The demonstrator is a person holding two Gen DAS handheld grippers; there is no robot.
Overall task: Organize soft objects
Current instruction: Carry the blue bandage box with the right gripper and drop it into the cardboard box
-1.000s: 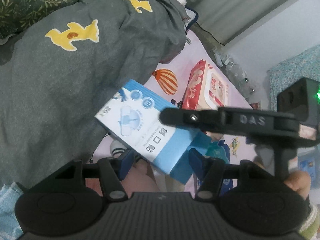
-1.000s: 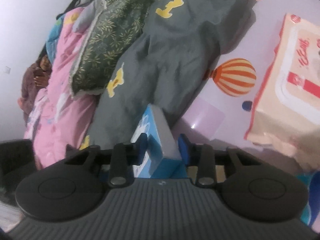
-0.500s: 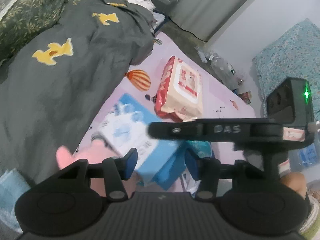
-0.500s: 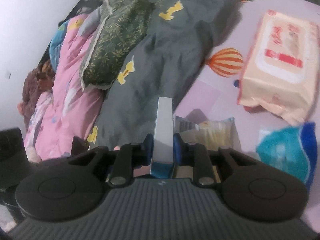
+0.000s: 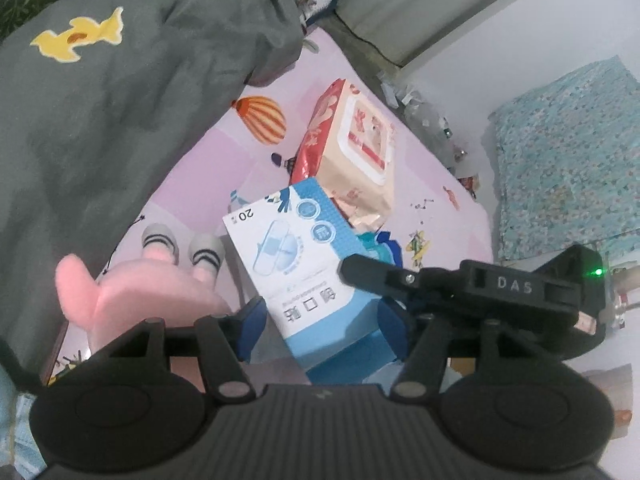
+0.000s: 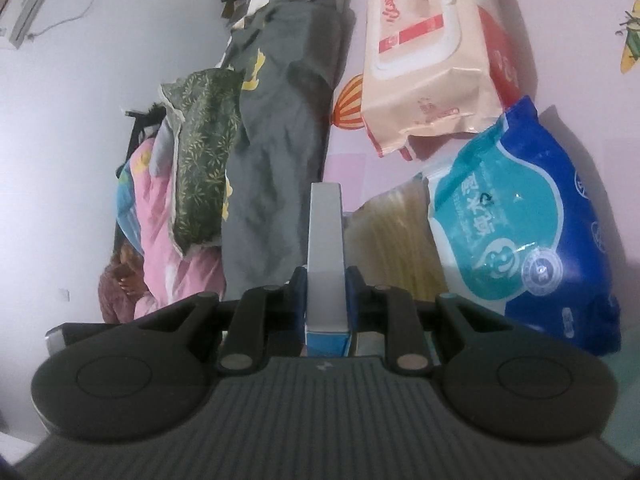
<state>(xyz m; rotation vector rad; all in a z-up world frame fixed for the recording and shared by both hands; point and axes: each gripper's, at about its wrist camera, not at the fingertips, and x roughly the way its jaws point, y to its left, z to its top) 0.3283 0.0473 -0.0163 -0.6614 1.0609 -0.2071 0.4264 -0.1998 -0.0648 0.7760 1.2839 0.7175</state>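
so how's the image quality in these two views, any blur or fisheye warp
Left wrist view: soft overall, though the print on the blue box is readable; edges curve. Right wrist view: sharper, the blue pack shows small glare spots, and the wall bends strongly.

The right gripper (image 6: 326, 294) pinches a box (image 6: 325, 256) edge-on between both blue pads. The left gripper (image 5: 322, 322) is opening (pads flank the box, clearly apart from it).
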